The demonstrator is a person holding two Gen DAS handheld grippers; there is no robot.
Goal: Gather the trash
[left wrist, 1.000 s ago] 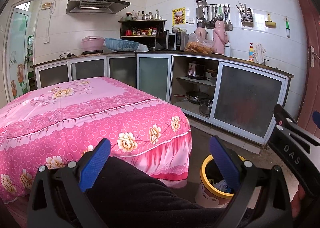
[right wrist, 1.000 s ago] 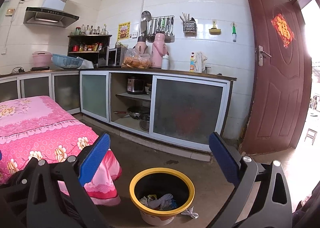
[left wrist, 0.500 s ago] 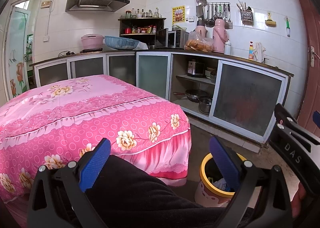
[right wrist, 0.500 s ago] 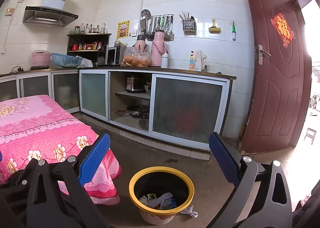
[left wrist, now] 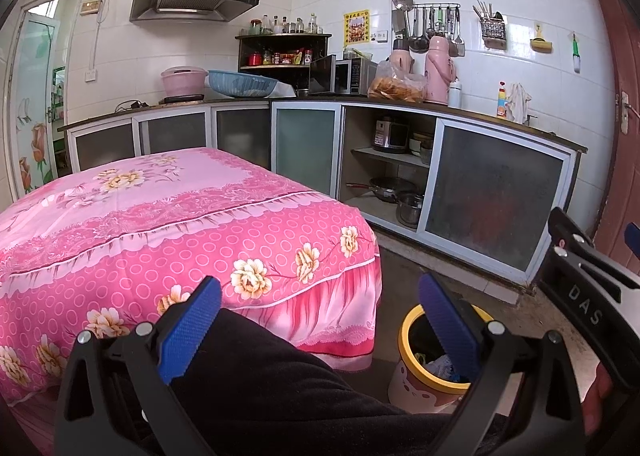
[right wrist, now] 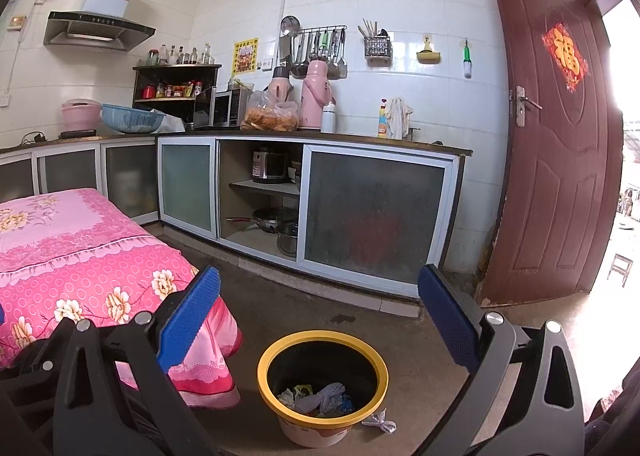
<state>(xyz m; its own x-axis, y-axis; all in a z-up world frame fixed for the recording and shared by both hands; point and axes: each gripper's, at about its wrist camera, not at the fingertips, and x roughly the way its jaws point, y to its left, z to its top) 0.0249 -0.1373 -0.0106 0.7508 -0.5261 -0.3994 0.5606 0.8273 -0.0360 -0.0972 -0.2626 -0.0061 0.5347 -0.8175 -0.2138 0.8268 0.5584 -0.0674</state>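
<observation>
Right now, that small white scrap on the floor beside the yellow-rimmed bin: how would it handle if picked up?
The white scrap looks crumpled and thin, so probably floppy and very light. It lies flat against the bin base, so pinching it may be fiddly. It seems unlikely to roll.

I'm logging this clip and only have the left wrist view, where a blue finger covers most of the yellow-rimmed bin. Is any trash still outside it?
Observer: Yes. The right wrist view shows a small white scrap on the floor beside the base of the yellow-rimmed bin.
Reviewer: How full is the bin?
Observer: Far from full. Only some crumpled wrappers lie at its bottom.
Reviewer: Is the right hand-held gripper carrying anything?
Observer: No. The right hand-held gripper is open, with nothing between its fingers.
</observation>
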